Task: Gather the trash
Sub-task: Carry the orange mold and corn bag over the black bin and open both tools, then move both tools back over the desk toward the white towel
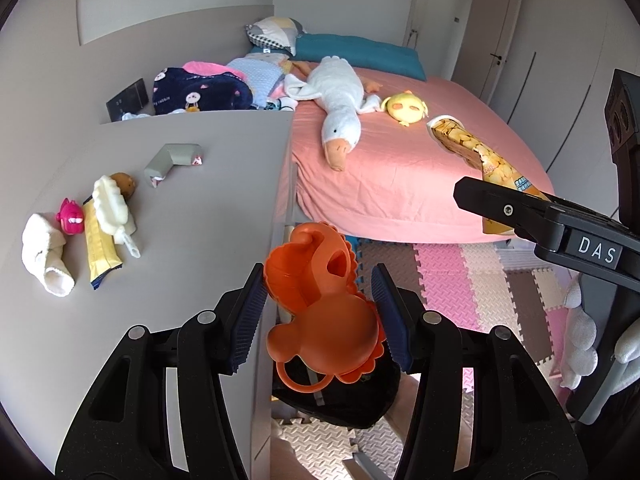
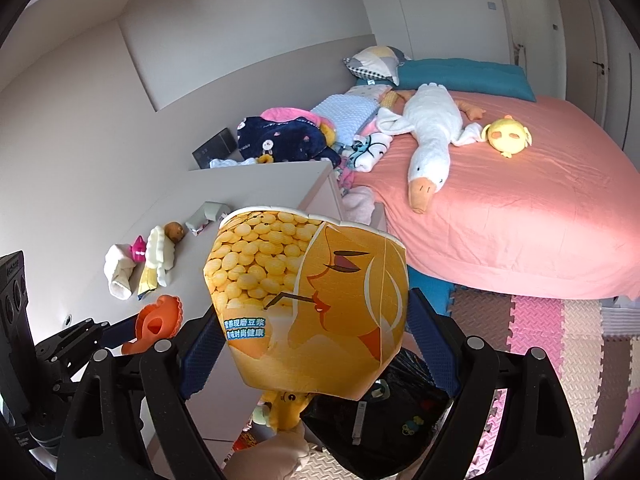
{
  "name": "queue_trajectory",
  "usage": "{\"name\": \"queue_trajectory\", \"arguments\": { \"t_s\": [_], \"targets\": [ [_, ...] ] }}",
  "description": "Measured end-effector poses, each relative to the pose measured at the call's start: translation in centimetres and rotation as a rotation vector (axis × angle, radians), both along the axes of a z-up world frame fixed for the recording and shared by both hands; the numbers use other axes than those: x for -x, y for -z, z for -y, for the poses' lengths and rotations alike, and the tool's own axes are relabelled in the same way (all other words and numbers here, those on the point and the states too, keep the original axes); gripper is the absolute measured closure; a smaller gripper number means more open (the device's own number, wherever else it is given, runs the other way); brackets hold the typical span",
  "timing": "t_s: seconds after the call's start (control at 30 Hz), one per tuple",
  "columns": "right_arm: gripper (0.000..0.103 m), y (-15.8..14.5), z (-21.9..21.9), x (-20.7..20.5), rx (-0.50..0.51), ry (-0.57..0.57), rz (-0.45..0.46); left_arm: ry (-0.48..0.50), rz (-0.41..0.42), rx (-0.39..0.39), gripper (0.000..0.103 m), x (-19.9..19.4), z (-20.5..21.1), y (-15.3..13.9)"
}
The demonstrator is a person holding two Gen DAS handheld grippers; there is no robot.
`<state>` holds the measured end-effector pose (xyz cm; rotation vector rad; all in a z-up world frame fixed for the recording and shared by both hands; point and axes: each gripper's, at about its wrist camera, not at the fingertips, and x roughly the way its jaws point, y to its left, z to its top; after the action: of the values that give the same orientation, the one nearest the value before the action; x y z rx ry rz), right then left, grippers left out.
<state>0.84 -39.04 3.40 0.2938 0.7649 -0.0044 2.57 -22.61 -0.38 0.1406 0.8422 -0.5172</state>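
Note:
My left gripper (image 1: 320,284) is shut on an orange plastic toy (image 1: 320,312), held over the right edge of a grey cabinet top (image 1: 200,208). My right gripper (image 2: 312,312) is shut on a yellow paper cup (image 2: 308,296) printed with soybeans, its rim dented. The cup (image 1: 472,152) and the right gripper (image 1: 504,210) also show at the right of the left wrist view. At the lower left of the right wrist view are the orange toy (image 2: 158,320) and the left gripper (image 2: 132,332). A black bag (image 1: 340,400) (image 2: 380,420) lies open on the floor below both grippers.
On the cabinet top lie a white sock (image 1: 44,256), a pink toy (image 1: 72,218), a yellow wrapper (image 1: 98,244), a white fluffy piece (image 1: 114,204), a brown ball (image 1: 124,182) and a grey corner guard (image 1: 172,158). A pink bed (image 1: 400,168) holds a goose plush (image 1: 340,104) and a yellow chick plush (image 1: 404,108). Foam mats (image 1: 460,280) cover the floor.

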Motion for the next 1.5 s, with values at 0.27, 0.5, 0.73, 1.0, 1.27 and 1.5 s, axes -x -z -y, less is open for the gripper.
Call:
{"name": "queue_trajectory", "arguments": {
  "t_s": [0.27, 0.5, 0.73, 1.0, 1.27, 1.5],
  "targets": [
    [0.015, 0.6, 1.9, 0.9, -0.028, 0.027, -0.002, 0.058, -0.046, -0.019, 0.048, 0.4, 2.7, 1.4],
    [0.003, 0.3, 3.8, 1.9, -0.036, 0.112, 0.043, 0.047, -0.034, -0.055, 0.006, 0.7, 3.4, 1.9],
    [0.003, 0.7, 5.0, 2.1, -0.05, 0.14, 0.039, 0.008, -0.05, -0.052, 0.006, 0.3, 2.3, 2.3],
    [0.003, 1.4, 4.0, 1.5, -0.046, 0.113, 0.019, -0.013, -0.063, -0.047, 0.006, 0.1, 1.7, 2.8],
    [0.003, 1.8, 1.7, 0.2, -0.044, 0.065, 0.014, -0.045, -0.073, -0.047, 0.006, -0.4, 0.0, 3.3],
    [0.003, 2.5, -1.0, -1.5, -0.039, 0.013, -0.011, -0.089, -0.082, -0.039, 0.006, -1.2, -2.7, 3.5]
  ]
}}
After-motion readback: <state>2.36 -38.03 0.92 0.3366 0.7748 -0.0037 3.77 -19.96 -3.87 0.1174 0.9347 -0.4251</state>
